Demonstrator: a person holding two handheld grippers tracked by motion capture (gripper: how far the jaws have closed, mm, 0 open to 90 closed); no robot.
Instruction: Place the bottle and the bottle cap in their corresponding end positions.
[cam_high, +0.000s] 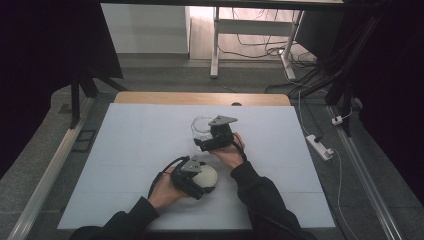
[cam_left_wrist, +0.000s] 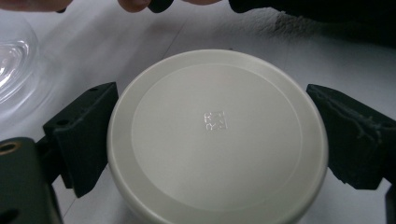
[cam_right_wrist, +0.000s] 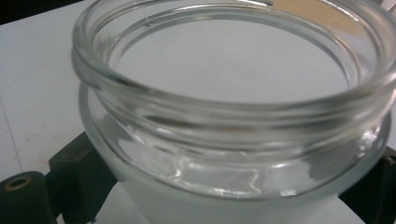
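Two grippers on the counter (cam_high: 125, 150), left gripper (cam_high: 199, 181) jaws grasping white lid (cam_left_wrist: 217, 135) between them, right gripper (cam_high: 206, 141) jaws grasping open glass jar (cam_right_wrist: 233, 107).

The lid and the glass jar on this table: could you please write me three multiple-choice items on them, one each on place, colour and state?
1. Where is the lid?
A. between the left gripper's jaws
B. on the jar
C. on the floor

2. What colour is the lid?
A. red
B. off-white
C. black

3. What state is the glass jar in?
A. capped
B. tipped over
C. open-mouthed and upright

Answers: 1 A, a black jaw sits at each side of it. 2 B, it looks pale cream. 3 C, its rim is bare, between the right gripper's jaws.
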